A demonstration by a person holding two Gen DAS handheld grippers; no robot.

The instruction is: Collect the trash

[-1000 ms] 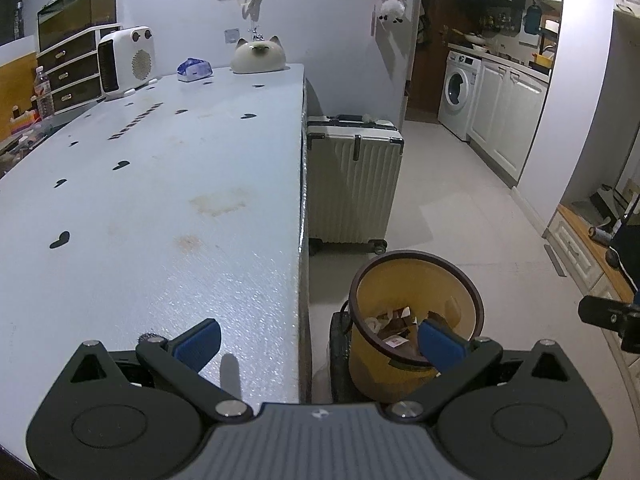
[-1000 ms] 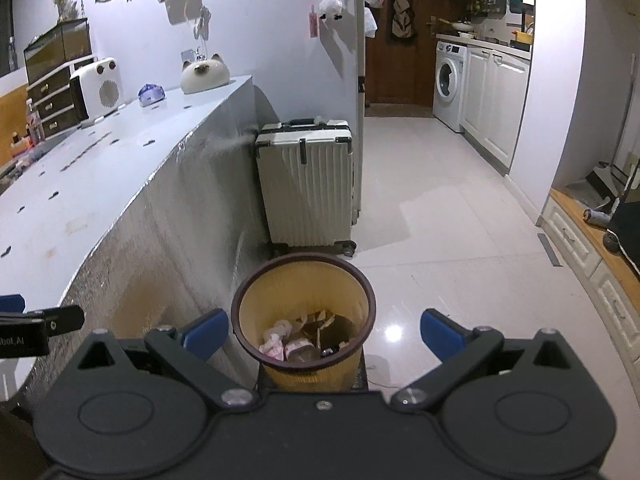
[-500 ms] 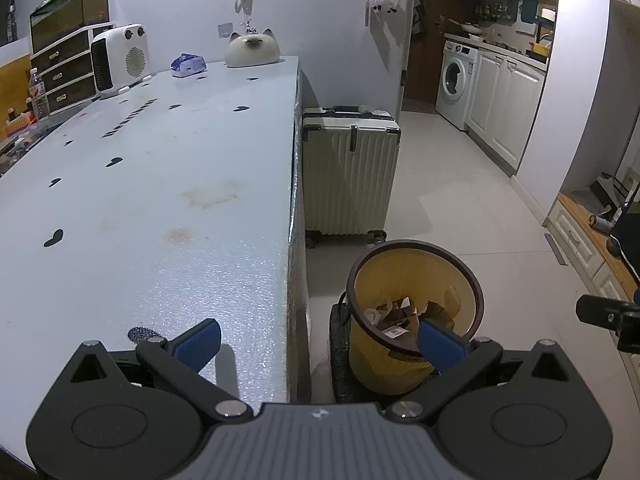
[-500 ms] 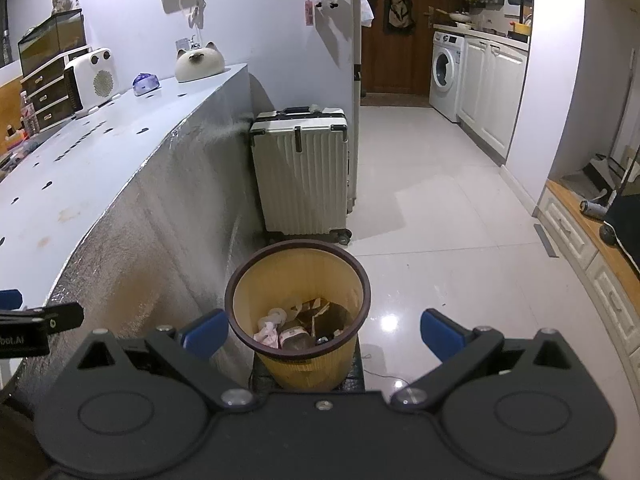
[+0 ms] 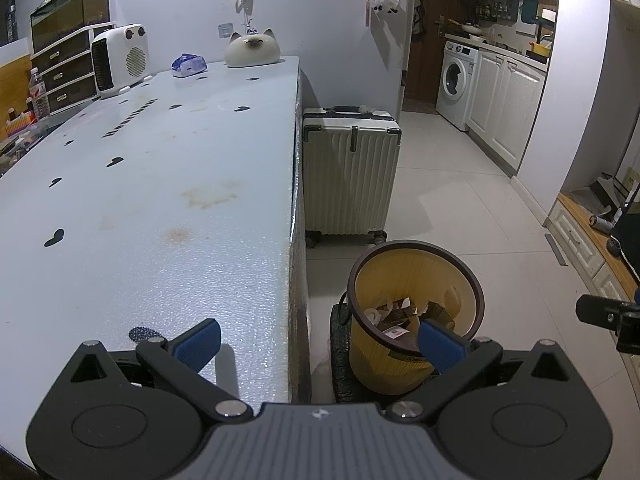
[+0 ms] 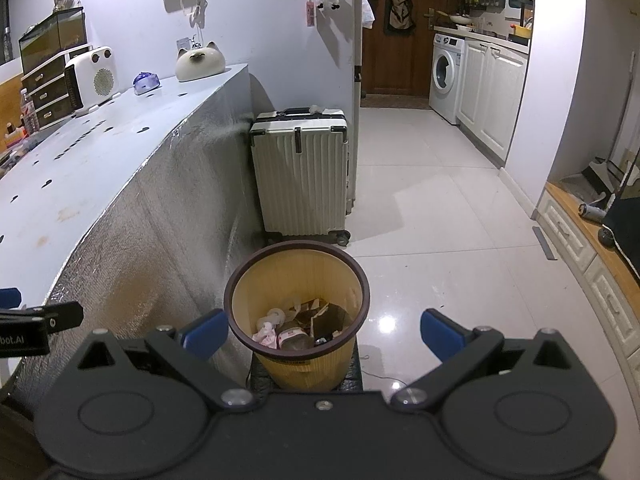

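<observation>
A yellow waste bin (image 5: 412, 276) with a dark rim stands on the floor beside the table's end; wrappers and paper scraps (image 5: 404, 314) lie in its bottom. In the right wrist view the same bin (image 6: 296, 276) sits straight ahead, with trash (image 6: 300, 324) inside. My left gripper (image 5: 318, 342) is open and empty; its left fingertip hangs over the table edge, its right one over the bin's rim. My right gripper (image 6: 322, 330) is open and empty, spread wide on either side of the bin and above it.
The long pale table (image 5: 152, 184) carries a white heater (image 5: 120, 58), a blue packet (image 5: 189, 65) and a cat-shaped holder (image 5: 251, 49) at its far end. A cream suitcase (image 5: 350, 172) stands behind the bin. Cabinets and a washing machine (image 5: 456, 84) line the right.
Both grippers have drawn slightly back and up from the bin, which now sits a little lower and farther in each view. Both stay open and empty.
</observation>
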